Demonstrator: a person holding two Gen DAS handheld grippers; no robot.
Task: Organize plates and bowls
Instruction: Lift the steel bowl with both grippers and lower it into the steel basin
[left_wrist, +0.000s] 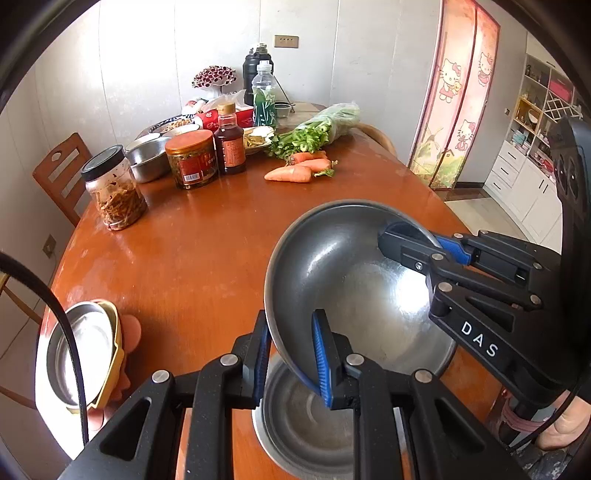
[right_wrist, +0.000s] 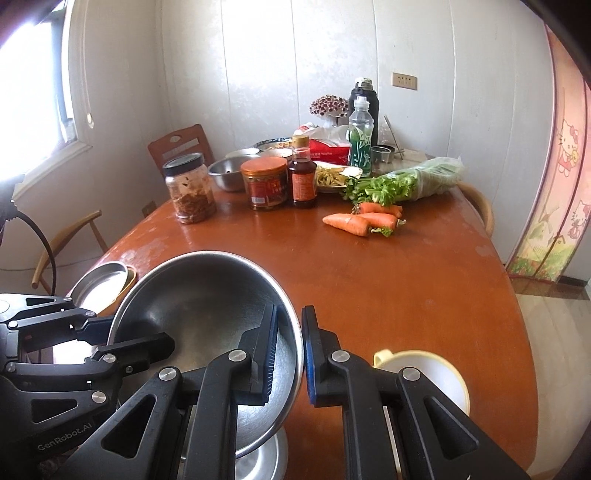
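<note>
A large steel bowl (left_wrist: 347, 273) is held tilted above the table's near edge; it also shows in the right wrist view (right_wrist: 207, 306). My left gripper (left_wrist: 291, 354) is shut on its near rim. My right gripper (right_wrist: 290, 354) is shut on its opposite rim and shows in the left wrist view (left_wrist: 410, 240). Under the bowl a second steel bowl (left_wrist: 306, 417) rests on the table. A shallow steel dish in a yellow holder (left_wrist: 85, 350) sits at the near left edge, also visible in the right wrist view (right_wrist: 103, 284).
A yellow-rimmed white cup (right_wrist: 428, 376) stands near right. Further back lie carrots (left_wrist: 299, 168), celery (left_wrist: 321, 127), jars (left_wrist: 190, 157), a sauce bottle (left_wrist: 229, 142), steel bowls (left_wrist: 147, 155) and bottles. Wooden chairs (left_wrist: 62, 170) stand at the left.
</note>
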